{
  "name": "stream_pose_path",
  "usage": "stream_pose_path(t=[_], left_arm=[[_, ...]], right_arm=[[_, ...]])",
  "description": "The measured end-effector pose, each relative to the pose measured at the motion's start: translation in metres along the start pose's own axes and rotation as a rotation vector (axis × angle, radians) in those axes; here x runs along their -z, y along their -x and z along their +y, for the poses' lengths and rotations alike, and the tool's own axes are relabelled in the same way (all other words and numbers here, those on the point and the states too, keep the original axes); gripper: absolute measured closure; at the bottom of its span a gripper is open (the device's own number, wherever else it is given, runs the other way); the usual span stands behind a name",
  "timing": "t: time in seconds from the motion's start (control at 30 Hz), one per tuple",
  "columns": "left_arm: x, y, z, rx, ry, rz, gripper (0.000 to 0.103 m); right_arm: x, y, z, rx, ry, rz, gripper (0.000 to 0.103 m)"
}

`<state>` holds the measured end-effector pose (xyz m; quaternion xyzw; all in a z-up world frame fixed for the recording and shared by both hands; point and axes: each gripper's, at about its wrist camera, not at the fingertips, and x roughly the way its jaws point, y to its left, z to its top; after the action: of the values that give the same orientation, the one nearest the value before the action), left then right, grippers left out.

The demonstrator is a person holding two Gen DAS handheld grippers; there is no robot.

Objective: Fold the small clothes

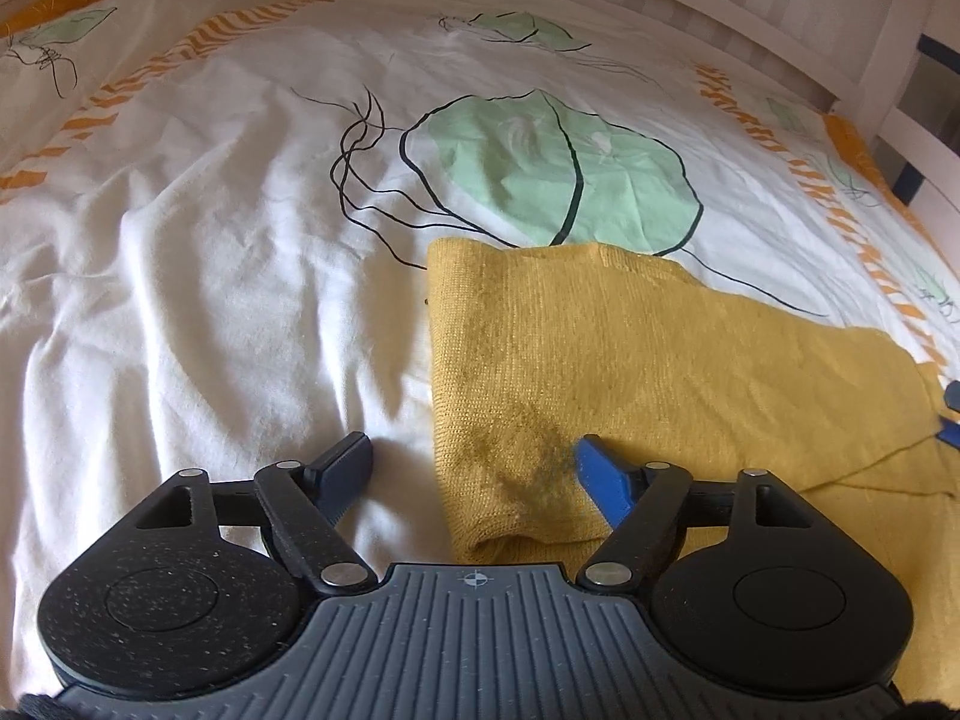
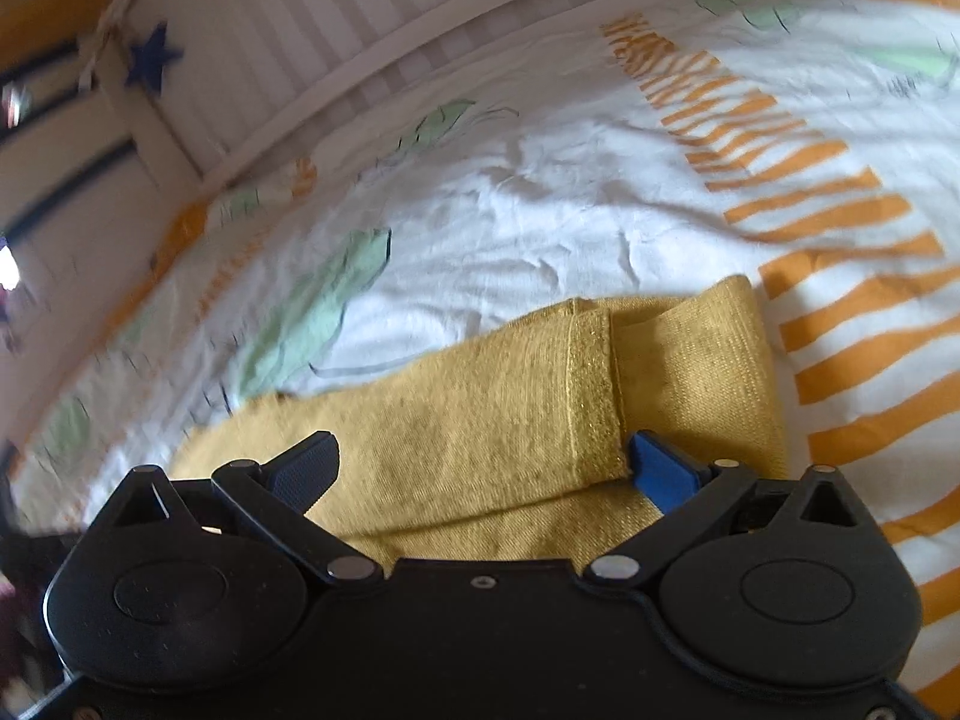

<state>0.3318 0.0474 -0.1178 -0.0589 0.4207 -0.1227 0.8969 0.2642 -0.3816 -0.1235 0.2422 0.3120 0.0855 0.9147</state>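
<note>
A mustard-yellow knitted garment (image 1: 630, 372) lies folded on the bed. In the left wrist view my left gripper (image 1: 471, 456) is open and empty, low over its near left corner, with one finger over the sheet and one over the knit. In the right wrist view the garment (image 2: 492, 420) shows a sleeve with a ribbed cuff (image 2: 591, 390) folded across its body. My right gripper (image 2: 480, 462) is open and empty, with its jaws either side of the sleeve. Its blue fingertips (image 1: 951, 414) show at the left wrist view's right edge.
The bed cover (image 1: 210, 240) is white with green leaf prints and orange stripes, and wrinkled. A white slatted bed rail (image 1: 888, 60) runs along the far and right sides. In the right wrist view the rail (image 2: 300, 60) has a blue star on it.
</note>
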Motion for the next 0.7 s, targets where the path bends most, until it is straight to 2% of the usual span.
stream_pose_path(t=[0.03, 0.1, 0.17, 0.23, 0.27, 0.5, 0.6, 0.63, 0.7], left_arm=[[0.0, 0.0, 0.0, -0.001, -0.001, 0.0, 0.028], [0.0, 0.0, -0.001, -0.001, -0.003, 0.0, 0.028], [0.0, 0.0, -0.001, -0.002, -0.002, 0.0, 0.028], [0.0, 0.0, -0.001, -0.002, -0.003, 0.0, 0.028], [0.0, 0.0, -0.001, -0.002, -0.004, 0.0, 0.028], [-0.002, -0.001, 0.001, 0.007, 0.007, 0.012, 0.028], [-0.003, -0.001, 0.002, 0.011, 0.009, 0.017, 0.028], [-0.004, -0.001, 0.001, 0.01, 0.005, 0.018, 0.028], [-0.004, -0.002, 0.0, 0.006, -0.007, 0.02, 0.028]], right_arm=[[-0.001, -0.001, -0.003, -0.005, -0.027, -0.003, 0.005], [-0.001, -0.001, -0.008, 0.013, -0.055, -0.007, 0.028], [-0.003, 0.0, -0.011, 0.056, -0.065, 0.002, 0.069], [-0.004, 0.001, -0.014, 0.051, -0.086, 0.009, 0.076], [-0.004, 0.002, -0.014, 0.046, -0.088, 0.001, 0.083], [-0.014, 0.033, 0.031, 0.029, 0.023, -0.001, 0.085], [-0.008, 0.04, 0.032, 0.11, 0.058, 0.037, 0.085], [-0.006, 0.036, 0.026, 0.15, 0.051, 0.065, 0.084], [-0.002, 0.026, 0.013, 0.175, 0.004, 0.12, 0.08]])
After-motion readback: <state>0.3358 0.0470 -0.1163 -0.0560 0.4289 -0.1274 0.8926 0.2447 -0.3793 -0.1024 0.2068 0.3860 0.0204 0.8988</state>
